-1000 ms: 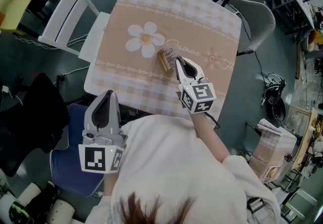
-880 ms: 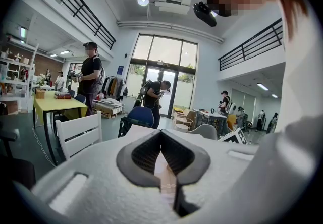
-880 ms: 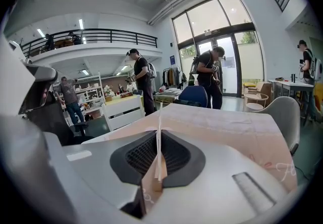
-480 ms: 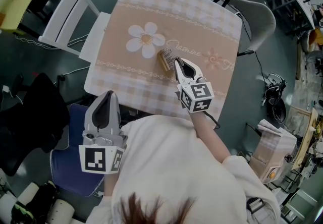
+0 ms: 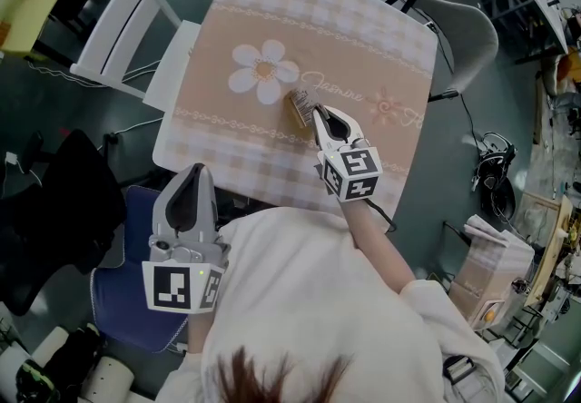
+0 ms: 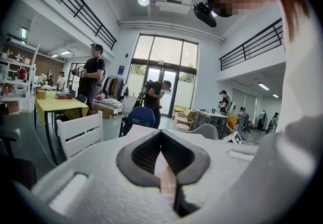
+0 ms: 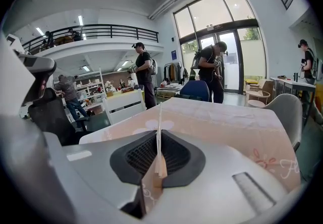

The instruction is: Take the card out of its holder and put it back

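Note:
A tan card holder (image 5: 298,107) with a white printed card (image 5: 307,100) in it sits at the middle of the flowered tablecloth (image 5: 363,29). My right gripper (image 5: 318,113) is shut on it from the near side. In the right gripper view the card (image 7: 159,117) stands edge-on between the jaws of the right gripper (image 7: 159,137), and the tan holder (image 7: 150,182) runs down between them. My left gripper (image 5: 193,171) hangs off the table's near left corner. In the left gripper view, the left gripper (image 6: 161,134) is shut with nothing in it.
A white slatted chair (image 5: 118,29) stands at the table's left, a grey chair (image 5: 467,38) at its far right, and a blue seat (image 5: 127,301) lies under my left gripper. Several people stand by tables in the room beyond.
The holder in my right gripper has tipped slightly and looks narrower from above. My left gripper has not moved.

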Motion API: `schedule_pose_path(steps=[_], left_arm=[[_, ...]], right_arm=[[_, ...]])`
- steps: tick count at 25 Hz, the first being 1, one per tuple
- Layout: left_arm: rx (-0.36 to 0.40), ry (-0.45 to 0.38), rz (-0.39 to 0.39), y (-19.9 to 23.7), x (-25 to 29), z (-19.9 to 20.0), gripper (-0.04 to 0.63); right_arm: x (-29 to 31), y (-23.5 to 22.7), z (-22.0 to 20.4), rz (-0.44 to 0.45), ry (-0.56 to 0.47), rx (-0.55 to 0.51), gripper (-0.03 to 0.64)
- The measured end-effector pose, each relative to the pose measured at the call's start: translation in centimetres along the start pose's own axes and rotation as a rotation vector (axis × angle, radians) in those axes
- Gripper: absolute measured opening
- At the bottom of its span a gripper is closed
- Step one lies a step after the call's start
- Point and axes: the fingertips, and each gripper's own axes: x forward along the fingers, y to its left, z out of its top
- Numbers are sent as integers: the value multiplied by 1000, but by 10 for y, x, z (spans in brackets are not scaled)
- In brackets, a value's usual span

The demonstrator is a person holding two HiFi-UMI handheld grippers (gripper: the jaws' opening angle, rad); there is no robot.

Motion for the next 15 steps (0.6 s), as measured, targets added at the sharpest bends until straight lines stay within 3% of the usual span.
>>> schedule_pose_path(steps=[15], left_arm=[[-1,0,2,0,1,-1,0]], right_arm=[[6,-1,-11,12,26,1,17]])
